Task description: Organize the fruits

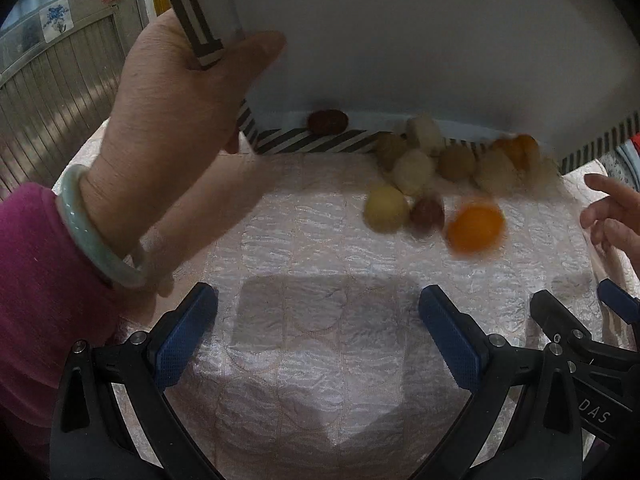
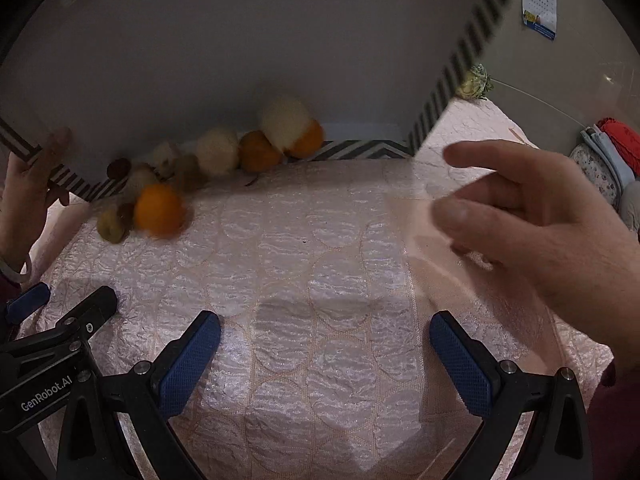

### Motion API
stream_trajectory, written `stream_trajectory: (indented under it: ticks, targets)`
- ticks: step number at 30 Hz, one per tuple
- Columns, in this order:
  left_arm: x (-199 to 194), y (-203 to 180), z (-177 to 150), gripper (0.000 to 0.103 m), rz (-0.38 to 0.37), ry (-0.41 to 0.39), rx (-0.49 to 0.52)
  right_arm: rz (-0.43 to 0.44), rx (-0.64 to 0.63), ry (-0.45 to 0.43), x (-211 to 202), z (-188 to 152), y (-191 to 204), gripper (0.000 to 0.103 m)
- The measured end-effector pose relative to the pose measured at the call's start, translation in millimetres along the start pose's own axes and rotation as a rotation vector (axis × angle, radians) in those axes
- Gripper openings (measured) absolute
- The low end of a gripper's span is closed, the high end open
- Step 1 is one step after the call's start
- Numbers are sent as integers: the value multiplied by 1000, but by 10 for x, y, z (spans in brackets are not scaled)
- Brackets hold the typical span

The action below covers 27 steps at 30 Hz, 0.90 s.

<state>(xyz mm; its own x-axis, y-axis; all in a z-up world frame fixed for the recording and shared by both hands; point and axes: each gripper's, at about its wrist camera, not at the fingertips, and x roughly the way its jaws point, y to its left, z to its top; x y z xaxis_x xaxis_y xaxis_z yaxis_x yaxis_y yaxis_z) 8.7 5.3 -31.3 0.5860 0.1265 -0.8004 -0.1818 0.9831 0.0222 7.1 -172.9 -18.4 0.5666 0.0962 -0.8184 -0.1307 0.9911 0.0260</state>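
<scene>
A striped-rimmed white tray (image 1: 400,40) (image 2: 200,40) is tipped up on its far edge, held by a hand (image 1: 180,100) at its left corner. Several blurred fruits spill from it onto the pink quilted cloth: an orange (image 1: 475,227) (image 2: 160,210), pale yellow round fruits (image 1: 386,209) (image 2: 218,150), and a dark red one (image 1: 328,121). My left gripper (image 1: 318,320) stands open over bare cloth, nothing between its fingers. My right gripper (image 2: 326,344) is open too, well short of the fruits.
A second hand (image 2: 540,216) (image 1: 612,216) hovers open at the right. The pink quilted cloth (image 2: 320,260) covers the table. The right gripper's body (image 1: 580,340) shows beside the left one. Folded fabrics (image 2: 612,152) lie at the far right.
</scene>
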Motion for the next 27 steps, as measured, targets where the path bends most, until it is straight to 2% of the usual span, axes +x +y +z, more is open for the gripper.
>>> stream_trajectory:
  ticks: [27]
  targets:
    - [7,8,-4,103,0,0,0,0,0,0,-11,0,-10,103]
